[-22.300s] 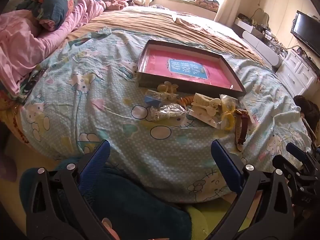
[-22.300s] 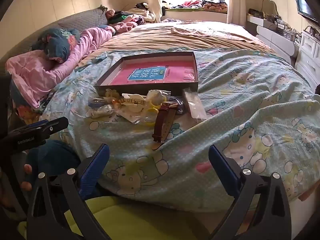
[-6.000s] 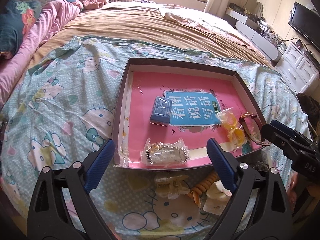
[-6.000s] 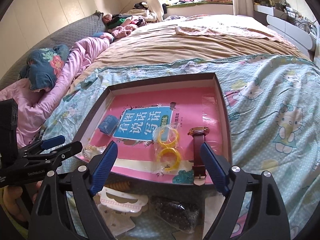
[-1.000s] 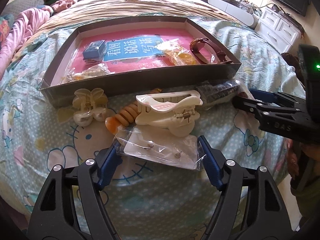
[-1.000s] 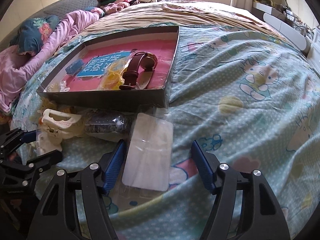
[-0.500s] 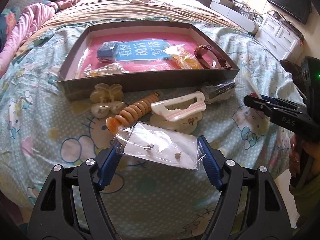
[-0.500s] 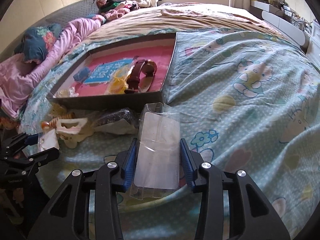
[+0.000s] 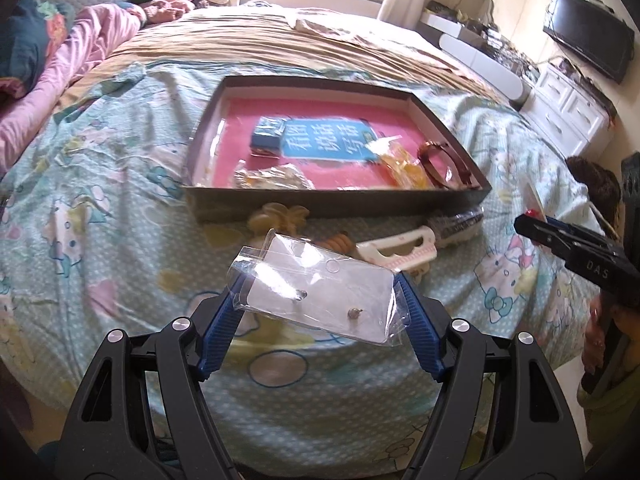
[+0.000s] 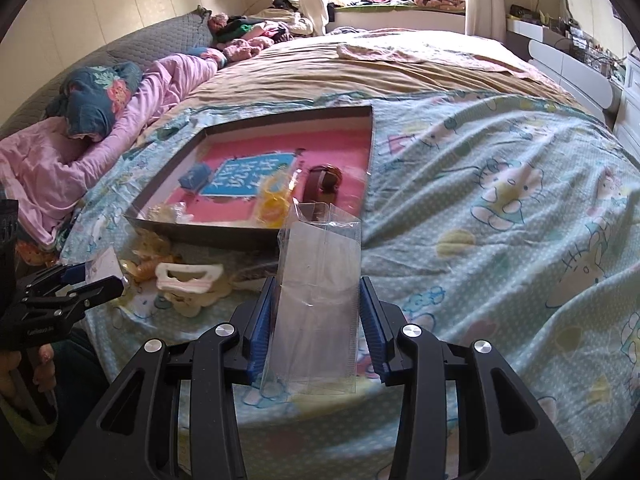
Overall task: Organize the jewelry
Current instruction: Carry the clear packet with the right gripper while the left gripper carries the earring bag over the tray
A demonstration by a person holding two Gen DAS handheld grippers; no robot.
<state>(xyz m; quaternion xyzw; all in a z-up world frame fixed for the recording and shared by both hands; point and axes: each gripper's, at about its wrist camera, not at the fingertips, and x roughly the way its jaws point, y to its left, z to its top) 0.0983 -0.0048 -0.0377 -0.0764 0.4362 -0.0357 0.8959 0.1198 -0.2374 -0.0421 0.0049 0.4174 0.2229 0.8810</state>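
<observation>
The left gripper point(image 9: 320, 312) clamps a glossy plastic earring bag point(image 9: 320, 296) by its edges, 2 small studs pinned on a white card, held above a cartoon-print sheet point(image 9: 100, 208). The right gripper point(image 10: 320, 320) grips a clear, flat, rectangular sleeve point(image 10: 316, 304), standing upright between its blue ribbed pads. Ahead lies a shallow dark cardboard tray point(image 9: 336, 200) with a pink floor, holding a brown leather watch point(image 10: 322, 180) and yellow rings point(image 10: 272, 200). A white hair clip point(image 9: 400, 248) lies just outside the tray.
</observation>
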